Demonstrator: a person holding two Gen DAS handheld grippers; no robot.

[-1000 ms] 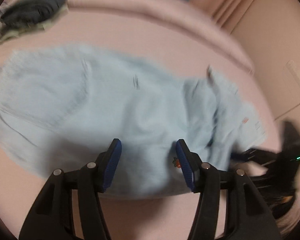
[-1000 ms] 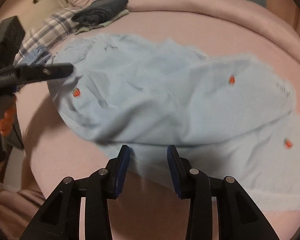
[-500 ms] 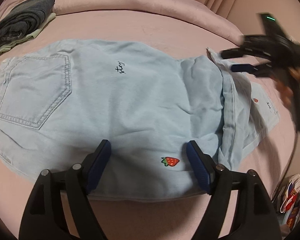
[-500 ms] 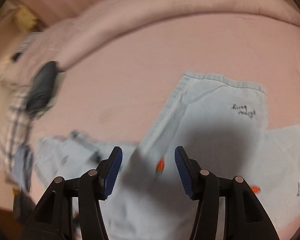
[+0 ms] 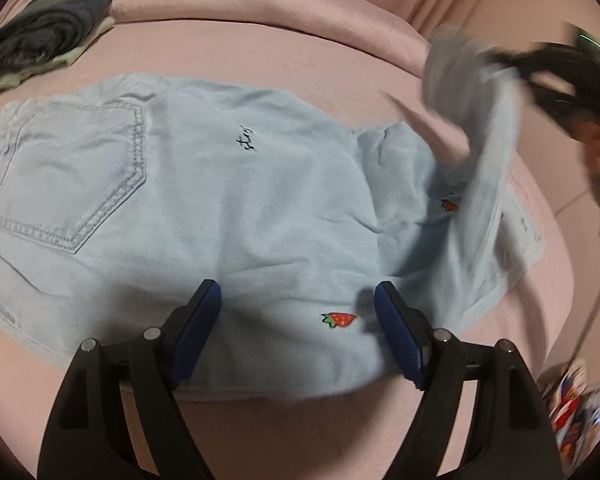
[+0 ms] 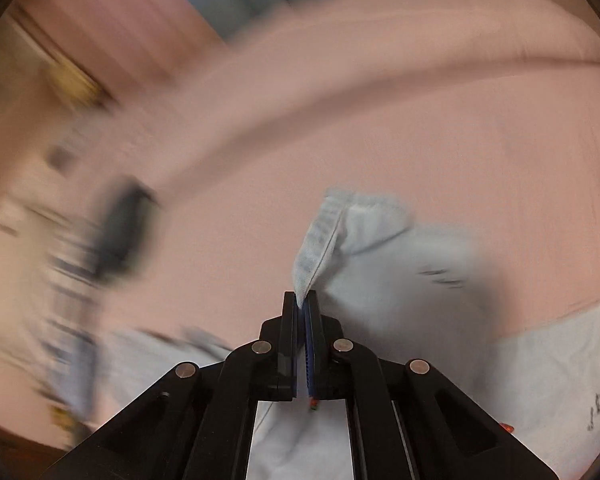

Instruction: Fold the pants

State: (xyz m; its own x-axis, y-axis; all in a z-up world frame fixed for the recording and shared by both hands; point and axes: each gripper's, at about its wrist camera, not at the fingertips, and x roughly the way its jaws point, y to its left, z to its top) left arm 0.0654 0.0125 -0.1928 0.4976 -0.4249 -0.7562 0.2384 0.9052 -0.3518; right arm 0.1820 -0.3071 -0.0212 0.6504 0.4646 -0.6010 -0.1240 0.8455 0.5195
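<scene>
Folding leg end over: right tongs (image 6: pixel 302 304) clamped on hem of pants (image 5: pixel 228 208), lifted off bed (image 5: pixel 260 52). Left tongs (image 5: pixel 296 304) wide, empty, hovering over thigh. Next: carry hem toward waistband, lay flat.

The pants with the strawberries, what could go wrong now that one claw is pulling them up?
The right claw pinches only a thin edge of the pants, so the cloth might slip out mid-lift. The left claw is open above the pants and holds nothing down, so the whole pair could drag across the pink bed instead of folding. The lifted leg already looks bunched near the hem, so the fold may land crooked.
</scene>
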